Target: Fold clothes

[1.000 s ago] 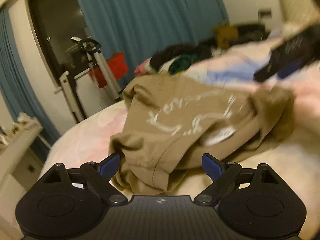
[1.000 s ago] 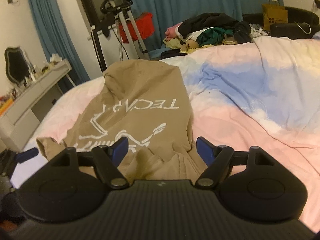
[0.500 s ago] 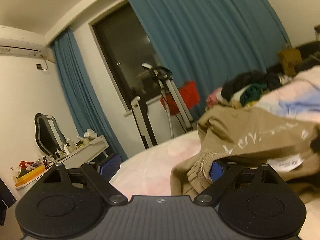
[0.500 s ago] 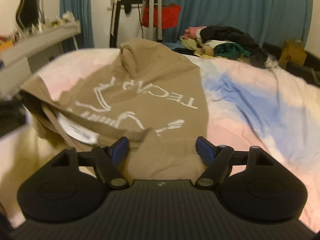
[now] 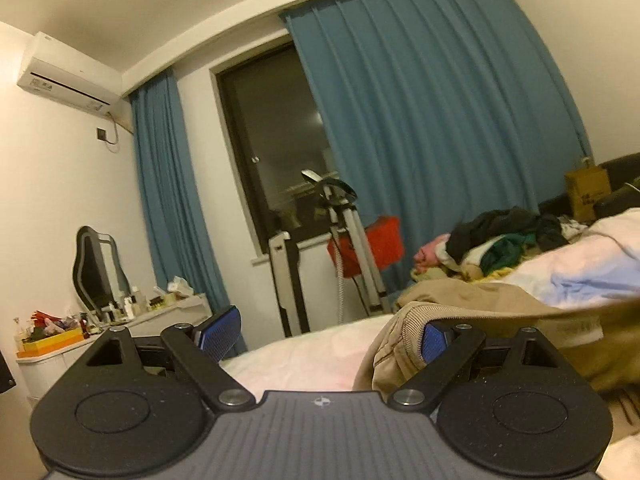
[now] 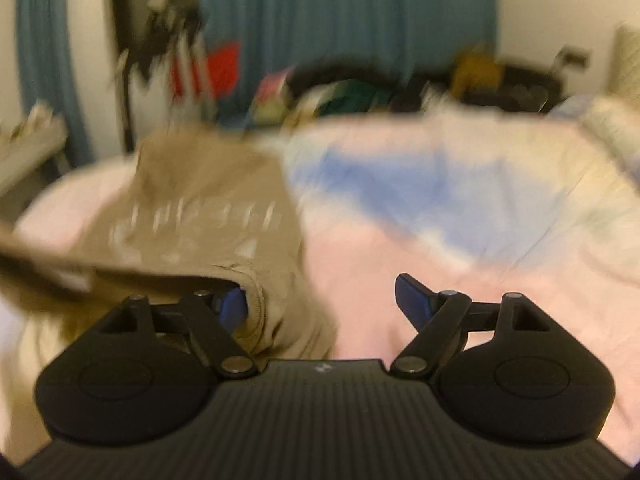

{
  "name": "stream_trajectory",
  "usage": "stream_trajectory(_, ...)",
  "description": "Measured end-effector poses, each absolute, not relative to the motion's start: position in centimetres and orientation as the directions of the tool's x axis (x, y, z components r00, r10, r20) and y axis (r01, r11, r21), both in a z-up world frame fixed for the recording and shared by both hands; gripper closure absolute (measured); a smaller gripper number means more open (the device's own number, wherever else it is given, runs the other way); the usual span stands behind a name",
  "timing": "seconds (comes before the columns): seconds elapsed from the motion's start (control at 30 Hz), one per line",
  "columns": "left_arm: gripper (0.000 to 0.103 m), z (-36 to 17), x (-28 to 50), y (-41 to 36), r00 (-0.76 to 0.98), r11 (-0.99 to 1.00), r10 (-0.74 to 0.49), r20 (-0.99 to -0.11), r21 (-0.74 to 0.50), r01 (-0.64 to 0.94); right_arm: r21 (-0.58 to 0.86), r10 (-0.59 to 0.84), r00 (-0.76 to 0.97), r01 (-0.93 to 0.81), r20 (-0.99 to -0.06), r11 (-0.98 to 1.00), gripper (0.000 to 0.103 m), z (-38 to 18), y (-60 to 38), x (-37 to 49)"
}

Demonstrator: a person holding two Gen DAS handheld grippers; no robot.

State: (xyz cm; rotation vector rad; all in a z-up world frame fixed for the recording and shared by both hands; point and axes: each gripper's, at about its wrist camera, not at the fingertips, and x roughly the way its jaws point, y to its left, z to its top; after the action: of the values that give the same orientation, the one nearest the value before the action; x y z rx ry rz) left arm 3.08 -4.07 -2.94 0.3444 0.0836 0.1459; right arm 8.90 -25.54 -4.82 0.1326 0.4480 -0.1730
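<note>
A tan sweatshirt with white lettering (image 6: 208,216) lies on the bed; the right wrist view is blurred. In the left wrist view its ribbed hem (image 5: 404,332) bunches against my right fingertip (image 5: 434,340). My left gripper (image 5: 326,332) is open, low at the bed's edge, with cloth draped over one finger only. My right gripper (image 6: 320,300) is open over the pink bedding, its left fingertip (image 6: 232,306) tucked under a fold of the sweatshirt.
The bed (image 6: 440,248) has a pink, blue and white cover. A pile of clothes (image 5: 500,240) lies at its far side. A clothes steamer stand (image 5: 344,240), a window with blue curtains (image 5: 420,120) and a cluttered dresser (image 5: 120,320) stand at the left.
My left gripper dropped low and tilted up toward the window, the hem now against its right finger. My right gripper shifted right and is moving fast, and the sweatshirt edge has lifted.
</note>
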Motion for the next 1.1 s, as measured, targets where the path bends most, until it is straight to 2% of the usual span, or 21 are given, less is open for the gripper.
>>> stream_trajectory(0.13,0.012,-3.3,3.6,-3.8,0.976,0.949,0.106,-0.189,0.314,-0.042,0.099,-0.208,0.949,0.236,-0.237,0.967,0.024,-2.9,-25.6,6.8)
stream_trajectory(0.23,0.012,-3.7,4.1,-4.0,0.96,0.952,0.075,-0.271,0.306,0.012,0.09,-0.216,0.961,0.233,-0.17,0.968,0.024,-2.5,-25.5,5.8)
stream_trajectory(0.27,0.012,-4.1,4.3,-4.1,0.955,0.95,0.071,-0.289,0.311,0.023,0.086,-0.212,0.963,0.229,-0.167,0.97,0.024,-2.5,-25.5,5.7)
stream_trajectory(0.37,0.01,-5.6,6.2,-4.5,0.908,0.94,0.062,-0.415,0.329,0.086,0.074,-0.202,0.965,0.217,-0.17,0.973,0.024,-2.6,-25.5,5.7)
stream_trajectory(0.5,0.012,-7.5,8.8,-4.0,0.849,0.959,0.07,-0.523,0.271,0.088,0.064,-0.191,0.946,0.214,-0.262,0.975,0.024,-3.7,-25.8,7.1)
stream_trajectory(0.57,0.015,-7.4,9.6,-3.2,0.854,0.966,0.115,-0.508,0.259,0.024,0.041,-0.2,0.923,0.226,-0.329,0.973,0.024,-4.6,-25.5,8.3)
stream_trajectory(0.7,0.015,-5.5,8.8,-0.4,0.883,0.983,0.155,-0.442,0.154,-0.095,0.012,-0.188,0.851,0.223,-0.49,0.975,0.024,-6.7,-25.4,10.4)
stream_trajectory(0.8,0.011,-4.1,7.2,1.1,0.912,0.986,0.162,-0.376,0.102,-0.133,0.027,-0.163,0.819,0.213,-0.55,0.977,0.024,-7.7,-25.4,10.7)
stream_trajectory(0.97,0.01,-2.4,4.1,1.4,0.932,0.981,0.187,-0.31,0.104,-0.162,0.026,-0.174,0.847,0.216,-0.503,0.976,0.024,-7.0,-25.1,9.4)
stream_trajectory(1.1,0.01,0.7,1.3,1.9,0.944,0.976,0.216,-0.251,0.018,-0.219,0.102,-0.149,0.899,0.208,-0.412,0.973,0.024,-4.1,-25.8,7.8)
